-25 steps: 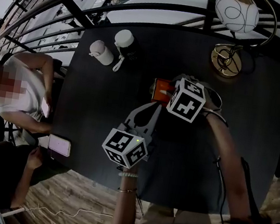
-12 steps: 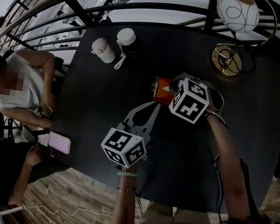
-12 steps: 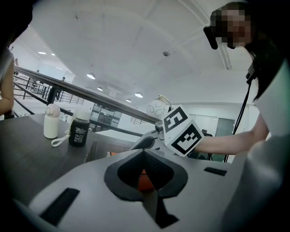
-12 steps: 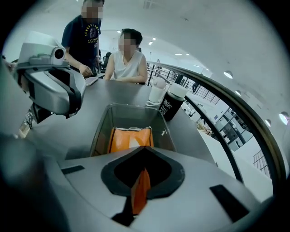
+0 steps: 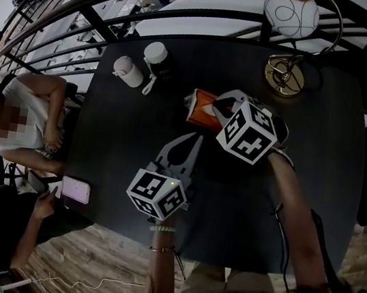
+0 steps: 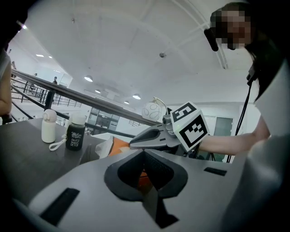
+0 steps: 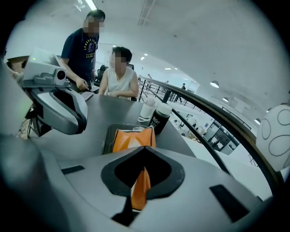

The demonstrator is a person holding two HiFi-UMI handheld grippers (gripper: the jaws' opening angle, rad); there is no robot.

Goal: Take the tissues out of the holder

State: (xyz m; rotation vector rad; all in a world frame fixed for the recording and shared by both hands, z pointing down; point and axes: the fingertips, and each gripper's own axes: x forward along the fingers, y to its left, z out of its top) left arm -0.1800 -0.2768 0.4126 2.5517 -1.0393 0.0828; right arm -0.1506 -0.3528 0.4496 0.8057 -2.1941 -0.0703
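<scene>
Since 1.0 s ago the tissue pack (image 5: 198,107) has been shifted up-left, closer to the bottles, and tilted so a pale edge is showing. The right gripper (image 5: 212,107) has been carried along with it.

Head view:
- Both forearms are being held out over the dark table (image 5: 324,130).
- The right gripper is being pointed up-left, with its tip on the orange pack.
- The left gripper (image 5: 197,140) is being pointed up the table, its tip just below the pack. Contact cannot be told.
- Count: two bottles, one white bottle (image 5: 128,70) and one dark bottle (image 5: 160,59); one lamp (image 5: 291,13); one phone (image 5: 76,189) at the near-left edge.

Left gripper view:
- The jaws are being held together.
- A sliver of orange is showing in the hollow behind them. Whether it is being gripped cannot be told.
- The pack and the right gripper are being seen just ahead.
- Both bottles are being seen at the far left, and the lamp globe behind.

Right gripper view:
- The jaws are being clamped on a fold of the orange pack.
- The pack's far end is being held over the dark holder (image 7: 105,136). Whether it is resting inside cannot be told.
- Count: one holder; two bottles beyond it; two people, a seated person (image 7: 118,79) and a standing person (image 7: 84,50).
</scene>
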